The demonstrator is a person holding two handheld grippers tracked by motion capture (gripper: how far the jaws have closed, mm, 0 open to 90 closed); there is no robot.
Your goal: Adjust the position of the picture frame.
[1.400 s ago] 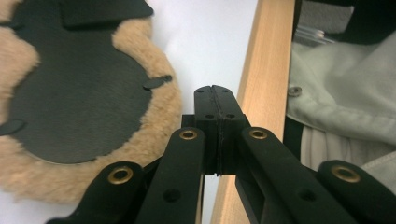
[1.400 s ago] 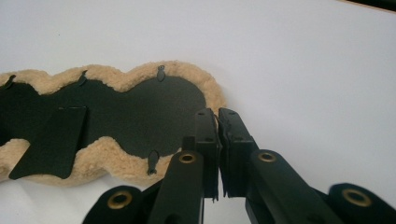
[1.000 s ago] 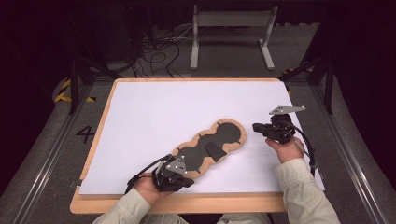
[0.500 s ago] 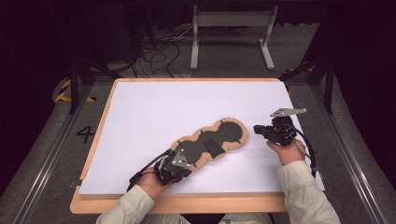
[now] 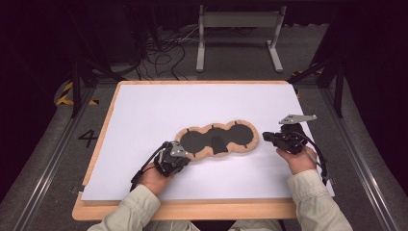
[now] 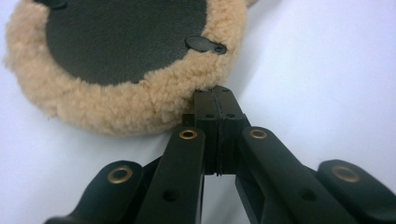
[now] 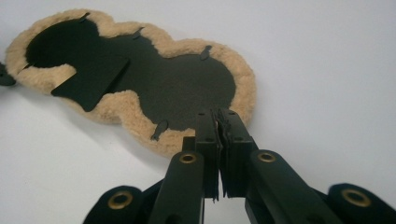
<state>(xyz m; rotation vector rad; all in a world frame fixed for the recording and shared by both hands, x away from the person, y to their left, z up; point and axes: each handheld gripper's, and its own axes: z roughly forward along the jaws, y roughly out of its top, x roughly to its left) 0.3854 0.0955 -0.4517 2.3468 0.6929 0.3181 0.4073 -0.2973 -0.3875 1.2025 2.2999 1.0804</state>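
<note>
A three-lobed fleece pad (image 5: 217, 140), dark in the middle with a tan woolly rim, lies flat on the white sheet (image 5: 192, 103) a little toward 5 o'clock of its centre, its long axis running from 8 to 2 o'clock. At the pad's 8 o'clock end the left gripper (image 5: 179, 150) has its jaws pressed together, their tips against the woolly rim; whether any fleece is pinched cannot be told. At the 3 o'clock end the right gripper (image 5: 266, 137) sits just beside the rim, jaws closed on nothing. The sheet covers a wooden board (image 5: 183, 211).
</note>
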